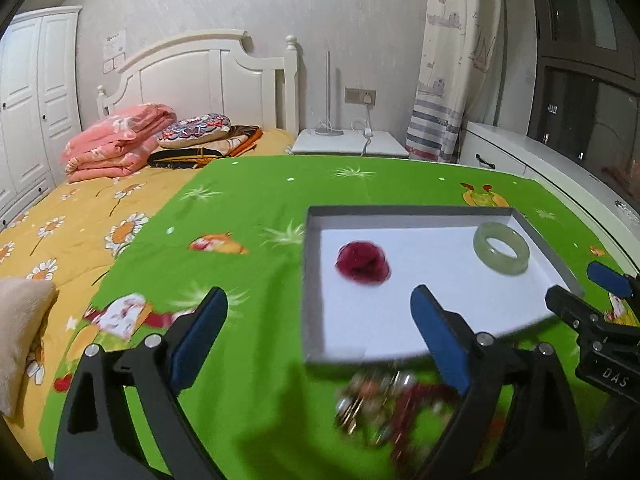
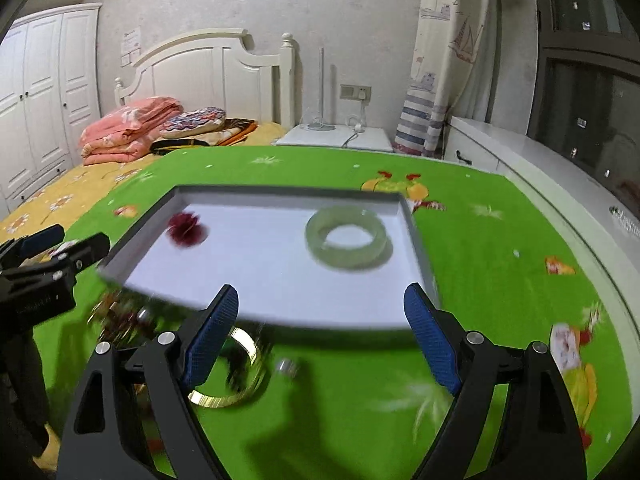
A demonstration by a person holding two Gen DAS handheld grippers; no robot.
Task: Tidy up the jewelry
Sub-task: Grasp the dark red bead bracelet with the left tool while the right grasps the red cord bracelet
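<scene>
A: What do we have on the green cloth (image 2: 500, 280)?

B: We see a shallow grey tray (image 2: 416, 236) with a white floor. A pale green bangle (image 2: 347, 243) lies flat inside it, toward the far right corner. A dark red, flower-shaped piece (image 2: 187, 229) lies inside too, toward the far left.

A: And outside the tray?

B: In the right wrist view, a gold bangle (image 2: 244, 372) lies on the cloth just in front of the tray's near edge, partly behind the left pad, with a small silvery piece (image 2: 288, 366) right beside it. In the left wrist view we find a blurred heap of beads and dark red bits (image 1: 384, 404) on the cloth, just in front of the tray's near edge.

A: How do our grippers stand?

B: Our left gripper (image 1: 320, 340) is spread wide, its blue pads (image 1: 198, 340) far apart with nothing between them. It hovers over the cloth and the tray's near left corner. Our right gripper (image 2: 320, 336) is also spread wide and holds nothing, poised over the tray's near edge.

A: Can each see the other?

B: Yes, each shows at the edge of the other's view, beside the tray. Whether either touches the tray, we cannot tell.

A: Anything else around?

B: A bed with a yellow flowered quilt (image 1: 60, 236) and folded pink bedding (image 1: 116, 144) sits to the left.
</scene>
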